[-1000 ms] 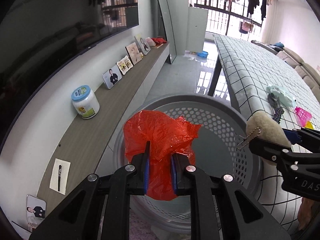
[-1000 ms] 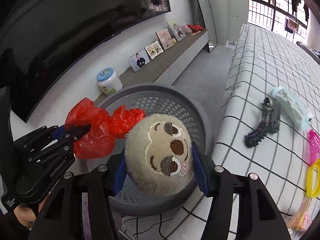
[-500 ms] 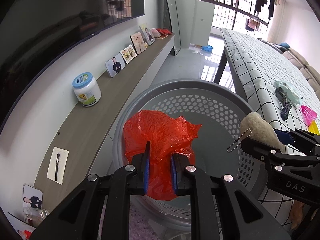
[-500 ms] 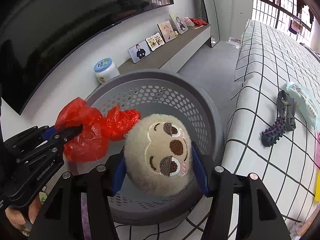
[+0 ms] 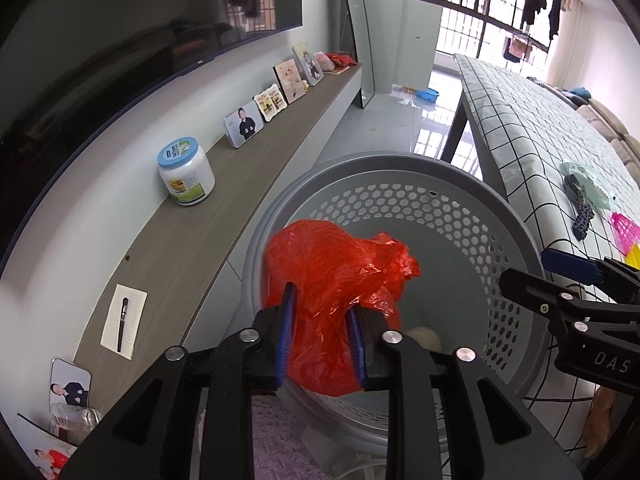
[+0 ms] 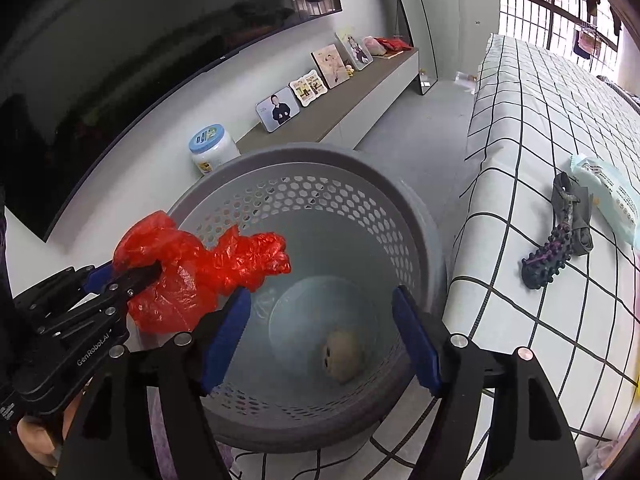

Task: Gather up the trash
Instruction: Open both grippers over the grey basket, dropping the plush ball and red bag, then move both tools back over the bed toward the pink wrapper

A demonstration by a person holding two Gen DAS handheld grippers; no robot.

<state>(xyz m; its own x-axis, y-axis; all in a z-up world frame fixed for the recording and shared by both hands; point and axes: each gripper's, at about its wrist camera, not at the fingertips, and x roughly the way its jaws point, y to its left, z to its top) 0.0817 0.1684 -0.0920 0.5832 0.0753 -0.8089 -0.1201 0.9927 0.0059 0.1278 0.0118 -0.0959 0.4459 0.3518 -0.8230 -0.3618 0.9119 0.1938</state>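
- My L gripper (image 5: 320, 330) points steeply down over the near-left rim of the grey basket (image 5: 516, 248), approx 7 o'clock on the rim in its own view.
- L jaws have just been opening a bit, but the red plastic bag (image 5: 332, 280) sits between the blue pads and looks pinched there; it hangs above the basket, not dropped.
- Bag is crumpled, thin, shiny, bunched up above the pads w/ a tail hanging below them.
- My R gripper (image 6: 320, 332) also tilts down, over the basket's near edge; its jaws have just been opening and stand wide apart w/ nothing between them.
- Beige plush toy (image 6: 344, 354) lies at the basket bottom, face showing, approx 5 o'clock from basket centre in R view; only a sliver shows in L view.
- In R view, L gripper comes in at 8 o'clock w/ the bag.
- A dark spiky toy (image 6: 548, 260) and a pale packet (image 6: 612, 200) lie on the checked cloth (image 6: 520, 128), approx 3 o'clock.
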